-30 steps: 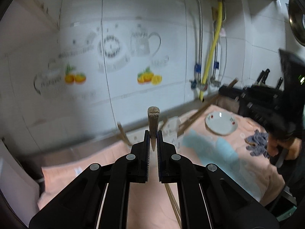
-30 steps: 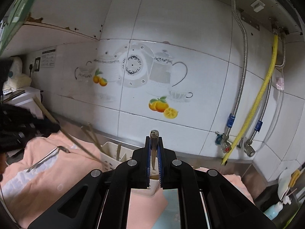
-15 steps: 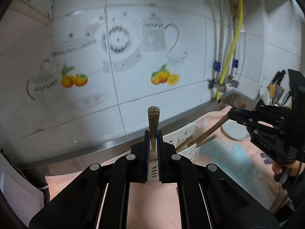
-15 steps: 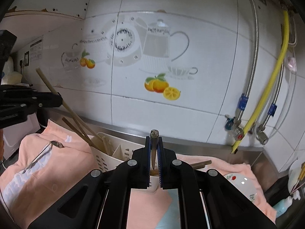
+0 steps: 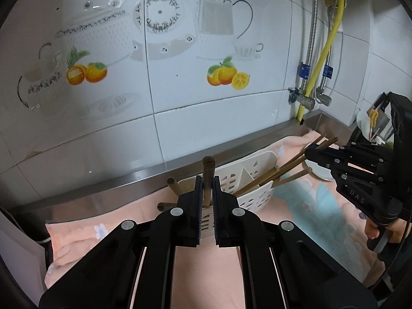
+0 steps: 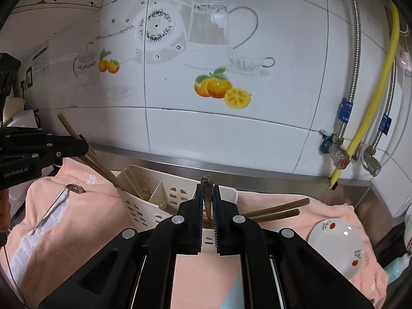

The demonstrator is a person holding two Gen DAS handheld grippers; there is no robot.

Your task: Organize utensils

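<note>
Pinching a pair of wooden chopsticks (image 5: pixel 208 170) between its pads, the left gripper (image 5: pixel 206 200) is pressed together on them, their blunt top ends standing above the jaws. Seen from the right wrist view, these chopsticks (image 6: pixel 77 139) slant down into the left compartment of the white slotted utensil basket (image 6: pixel 144 203). The right gripper (image 6: pixel 208 206) is likewise clamped on a second pair of chopsticks (image 6: pixel 208 185); in the left wrist view that pair (image 5: pixel 283 167) runs from the right gripper (image 5: pixel 316 154) into the basket's (image 5: pixel 255 193) right compartment. The basket stands on a pink towel (image 6: pixel 77 221) against the steel counter edge. A metal utensil (image 6: pixel 51 211) lies on the towel to the left; a small floral dish (image 6: pixel 334 242) sits to the right.
</note>
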